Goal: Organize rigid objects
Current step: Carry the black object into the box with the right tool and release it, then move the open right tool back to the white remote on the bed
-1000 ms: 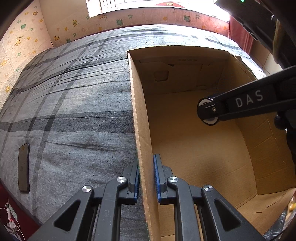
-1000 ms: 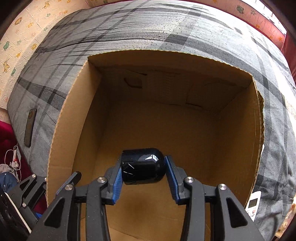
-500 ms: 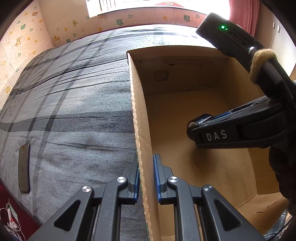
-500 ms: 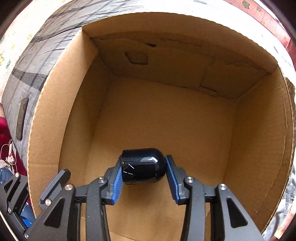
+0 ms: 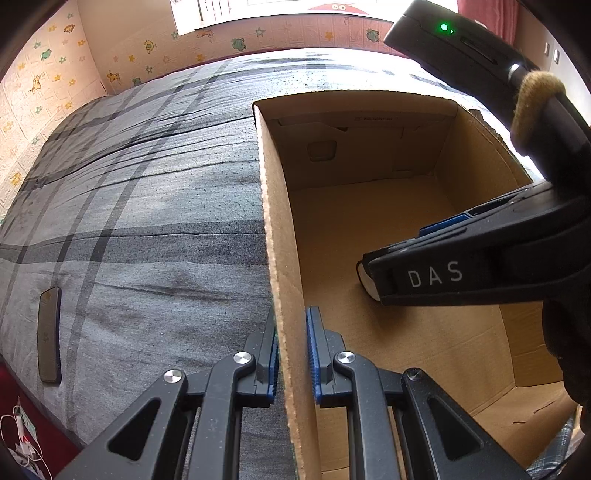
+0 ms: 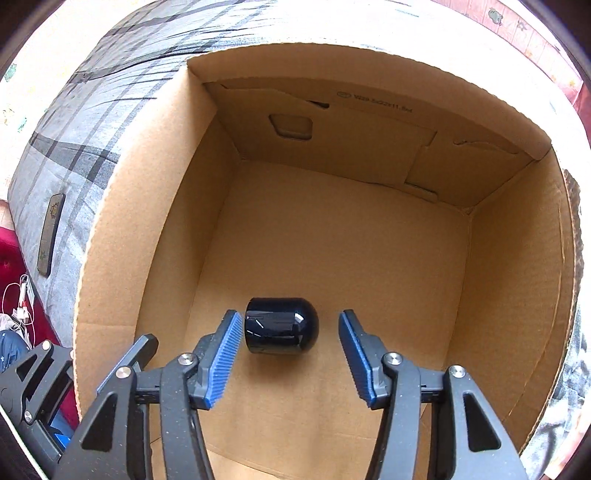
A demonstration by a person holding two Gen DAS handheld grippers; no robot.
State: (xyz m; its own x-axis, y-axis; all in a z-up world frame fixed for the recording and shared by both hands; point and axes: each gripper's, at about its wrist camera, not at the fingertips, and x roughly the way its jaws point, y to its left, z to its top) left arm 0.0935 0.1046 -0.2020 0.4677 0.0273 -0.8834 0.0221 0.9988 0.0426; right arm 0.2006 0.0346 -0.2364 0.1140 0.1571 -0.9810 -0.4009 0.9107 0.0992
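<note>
Inside the cardboard box (image 6: 155, 206) on the bed (image 5: 129, 206), the right claw (image 6: 291, 350), which gripped the dark blue capsule-shaped object (image 6: 280, 330) a moment ago, is opening; the object now lies free on the box floor between its pads. That item looks delivered. The left claw (image 5: 291, 354) stays clamped on the box wall. Counted: one box, one object, one phone (image 5: 49, 334).

— Classification of premises?

— Domestic: a bedroom, likely a child's. A bed (image 5: 140, 229) under a grey plaid cover fills the floor area. Wall panels (image 5: 40, 96) carry cartoon animals and stars. A window (image 5: 280, 11) with a red curtain (image 5: 484, 11) stands beyond the bed.

— Supporting items?

— A phone (image 5: 50, 334) lies on the cover; a cardboard box (image 6: 122, 266) sits on the bed.
</note>
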